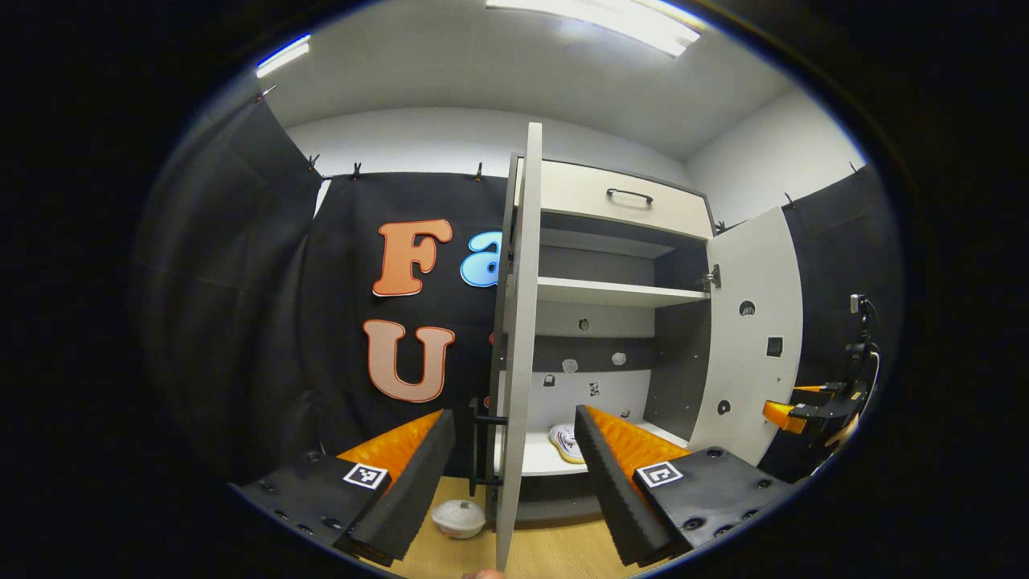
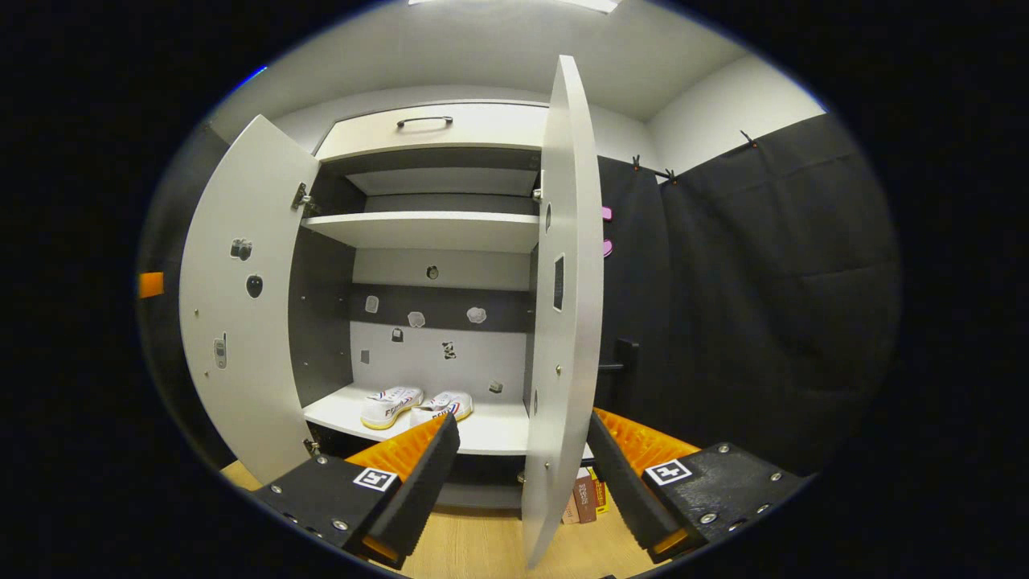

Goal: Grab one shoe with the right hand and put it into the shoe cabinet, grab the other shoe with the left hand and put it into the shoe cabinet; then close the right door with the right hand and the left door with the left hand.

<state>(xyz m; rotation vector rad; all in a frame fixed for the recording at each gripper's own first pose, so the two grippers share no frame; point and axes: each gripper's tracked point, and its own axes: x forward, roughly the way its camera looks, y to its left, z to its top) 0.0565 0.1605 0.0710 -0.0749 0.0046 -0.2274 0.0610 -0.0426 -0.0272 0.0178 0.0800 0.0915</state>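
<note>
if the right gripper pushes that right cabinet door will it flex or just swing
Likely swings: the right door is a flat rigid-looking panel hung on hinges, standing edge-on between the open fingers of the right gripper. It probably moves lightly and could overshoot toward the shoes shelf.

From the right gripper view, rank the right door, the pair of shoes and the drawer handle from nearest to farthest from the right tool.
1. Right door: its edge stands between the open fingers of the right tool.
2. Pair of shoes: deeper in, on the bottom shelf, left of the door.
3. Drawer handle: farthest, high on the top drawer.
</note>
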